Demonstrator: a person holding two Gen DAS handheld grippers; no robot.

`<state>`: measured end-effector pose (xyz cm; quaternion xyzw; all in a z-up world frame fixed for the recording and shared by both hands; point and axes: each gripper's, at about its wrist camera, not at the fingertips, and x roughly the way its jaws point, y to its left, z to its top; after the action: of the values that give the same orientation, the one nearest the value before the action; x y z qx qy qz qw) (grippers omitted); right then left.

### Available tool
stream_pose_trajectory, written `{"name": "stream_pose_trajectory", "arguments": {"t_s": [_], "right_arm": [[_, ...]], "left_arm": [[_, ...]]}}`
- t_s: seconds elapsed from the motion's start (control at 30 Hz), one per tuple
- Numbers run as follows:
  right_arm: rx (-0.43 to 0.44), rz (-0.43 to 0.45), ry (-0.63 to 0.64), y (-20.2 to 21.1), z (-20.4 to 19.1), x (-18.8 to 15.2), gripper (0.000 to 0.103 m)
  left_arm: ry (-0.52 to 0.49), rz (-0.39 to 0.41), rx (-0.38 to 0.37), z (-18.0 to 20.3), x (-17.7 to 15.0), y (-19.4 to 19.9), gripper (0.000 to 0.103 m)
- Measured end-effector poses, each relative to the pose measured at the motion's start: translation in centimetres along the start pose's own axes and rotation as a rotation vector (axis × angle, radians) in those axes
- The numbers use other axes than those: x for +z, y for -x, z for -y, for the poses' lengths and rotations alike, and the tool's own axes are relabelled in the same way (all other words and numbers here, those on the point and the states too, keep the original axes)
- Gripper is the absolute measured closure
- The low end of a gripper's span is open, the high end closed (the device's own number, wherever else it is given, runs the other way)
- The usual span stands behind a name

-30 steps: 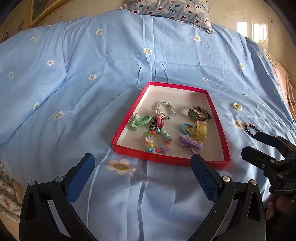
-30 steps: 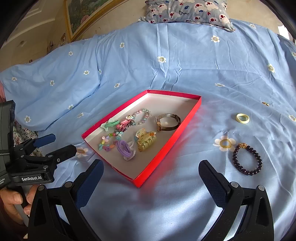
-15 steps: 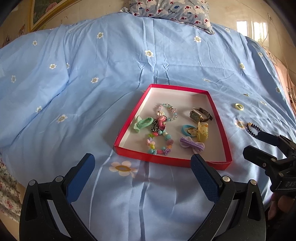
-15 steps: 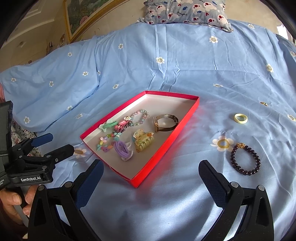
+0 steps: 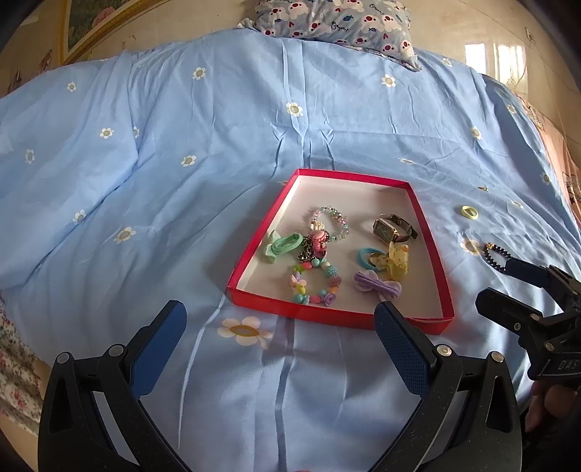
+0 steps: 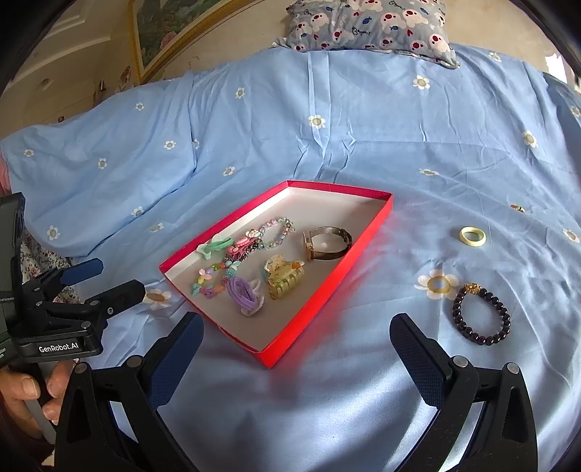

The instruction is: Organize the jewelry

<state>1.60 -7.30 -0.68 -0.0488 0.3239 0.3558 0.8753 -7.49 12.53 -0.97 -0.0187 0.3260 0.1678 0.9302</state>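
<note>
Both cameras sit a bit further back now. Blue flowered bed [image 5: 181, 181], pillow [image 6: 370, 25] behind. Red tray [image 6: 326, 294] holds bright jewelry; dark bead bracelet [image 6: 481, 314] lies beside it. Left gripper [image 5: 279, 334] and right gripper [image 6: 296, 348] fingers open, empty.

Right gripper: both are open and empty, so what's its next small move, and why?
Probably swing the right gripper rightward and down over the dark bead bracelet. That bracelet, the pale ring and a small gold ring lie on the sheet outside the red tray, and the bracelet looks nearest the right gripper. The left gripper hovers at the tray's near edge.
</note>
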Motion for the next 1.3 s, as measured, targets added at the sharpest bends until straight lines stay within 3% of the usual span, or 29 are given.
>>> {"name": "stream_pose_trajectory", "arguments": {"t_s": [1.3], "right_arm": [[0.009,0.003,0.010,0.28,-0.59,0.02,0.000]], "left_arm": [[-0.007,-0.013,-0.010,0.12,-0.15,-0.18,0.000]]}}
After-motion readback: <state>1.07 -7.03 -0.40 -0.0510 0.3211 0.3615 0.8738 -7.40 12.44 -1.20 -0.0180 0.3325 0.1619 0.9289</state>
